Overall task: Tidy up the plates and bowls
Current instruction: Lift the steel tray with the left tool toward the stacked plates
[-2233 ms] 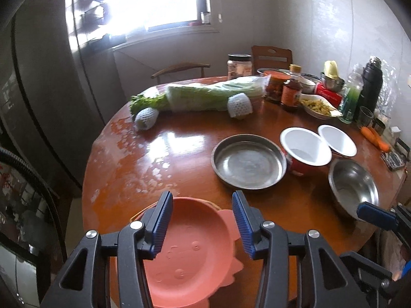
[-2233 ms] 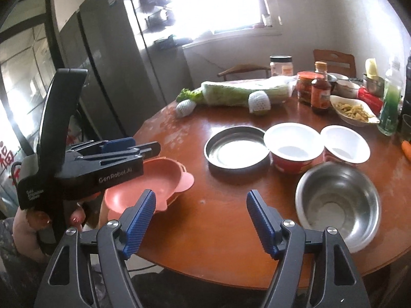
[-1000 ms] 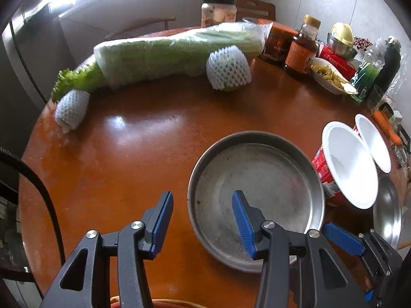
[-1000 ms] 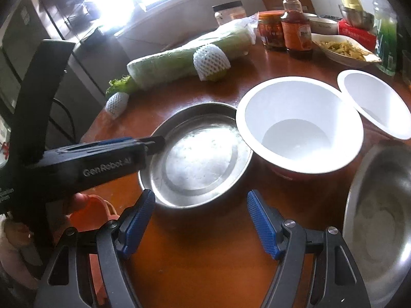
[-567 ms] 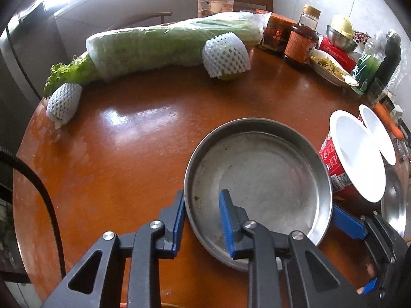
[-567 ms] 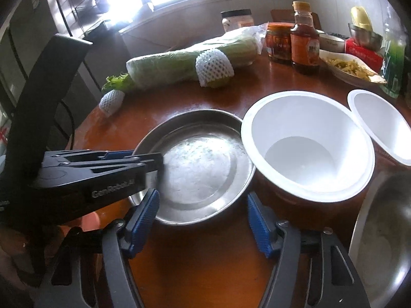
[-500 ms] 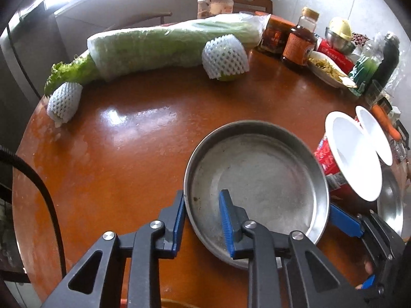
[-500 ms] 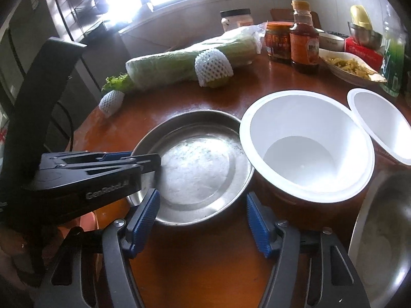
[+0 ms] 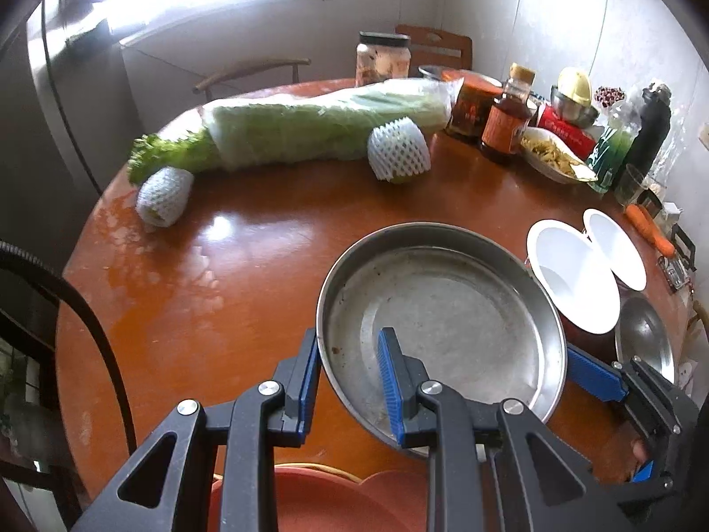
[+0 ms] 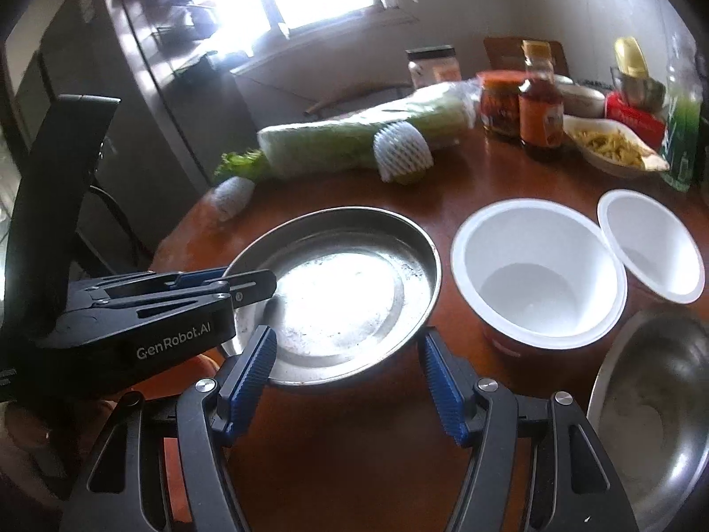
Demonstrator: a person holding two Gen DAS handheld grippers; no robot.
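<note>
My left gripper [image 9: 350, 381] is shut on the near left rim of the round steel plate [image 9: 447, 310] and holds it tilted, lifted off the table; it also shows in the right wrist view [image 10: 345, 292]. My right gripper [image 10: 350, 381] is open, its jaws straddling the plate's near edge without touching it. A white-lined red bowl [image 10: 538, 275], a smaller white bowl [image 10: 651, 244] and a steel bowl [image 10: 656, 416] stand to the right. A pink plate [image 9: 336, 505] lies below the left gripper.
The round wooden table [image 9: 221, 275] carries a wrapped cabbage [image 9: 319, 128], two foam-netted fruits [image 9: 399, 148], jars and a sauce bottle [image 9: 505, 119], a dish of food [image 9: 554, 159], a carrot [image 9: 649, 228] and a flask. A dark chair back [image 9: 88, 332] stands at left.
The left gripper closed on the steel plate's rim and has raised and tilted it. The right gripper moved in close to the plate's near edge and stays open.
</note>
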